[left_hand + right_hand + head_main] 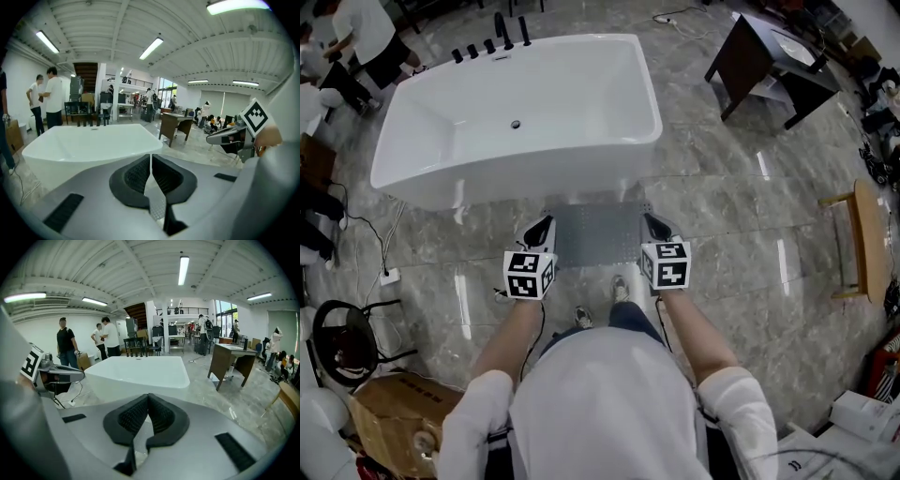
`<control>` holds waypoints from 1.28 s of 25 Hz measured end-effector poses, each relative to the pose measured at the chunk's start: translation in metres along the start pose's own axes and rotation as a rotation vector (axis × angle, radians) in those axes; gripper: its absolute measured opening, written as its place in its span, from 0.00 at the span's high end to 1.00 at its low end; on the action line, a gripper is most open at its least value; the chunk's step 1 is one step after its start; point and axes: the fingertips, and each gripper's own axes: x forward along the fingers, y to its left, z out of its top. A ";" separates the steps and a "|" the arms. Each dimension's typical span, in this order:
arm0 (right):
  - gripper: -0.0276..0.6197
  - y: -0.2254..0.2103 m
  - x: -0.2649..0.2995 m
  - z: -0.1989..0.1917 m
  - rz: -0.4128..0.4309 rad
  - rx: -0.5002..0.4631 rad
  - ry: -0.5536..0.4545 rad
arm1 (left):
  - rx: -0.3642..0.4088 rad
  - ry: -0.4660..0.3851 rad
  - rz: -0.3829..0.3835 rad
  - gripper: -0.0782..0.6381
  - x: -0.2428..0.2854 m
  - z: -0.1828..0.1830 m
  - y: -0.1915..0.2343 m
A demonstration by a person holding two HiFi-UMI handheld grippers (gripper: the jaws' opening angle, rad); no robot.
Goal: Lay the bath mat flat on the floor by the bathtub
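Dark desk point(750, 61), wooden bench point(869, 239), cardboard box point(389, 408), black chair point(337, 342)

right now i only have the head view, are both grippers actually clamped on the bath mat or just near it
Observer: The left gripper is clamped. Its own view shows the jaws closed on a thin edge of the grey bath mat.
Operator: and the right one
Observer: The right gripper is closed too, with the mat's edge pinched between its pads.
Operator: i only see bits of people at the corner, how many are behind the tub
Observer: The right gripper view shows three people standing just beyond the bathtub, off its far left corner.
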 end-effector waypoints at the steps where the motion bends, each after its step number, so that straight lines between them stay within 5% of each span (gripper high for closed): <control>1: 0.91 0.000 -0.004 0.004 -0.001 0.003 -0.016 | 0.021 -0.020 -0.007 0.83 -0.003 0.006 -0.004; 7: 0.91 0.007 -0.024 0.029 0.016 0.019 -0.103 | 0.112 -0.097 -0.033 0.83 -0.018 0.034 -0.024; 32: 0.91 0.020 -0.089 0.114 0.145 -0.034 -0.328 | 0.132 -0.288 -0.085 0.83 -0.061 0.121 -0.054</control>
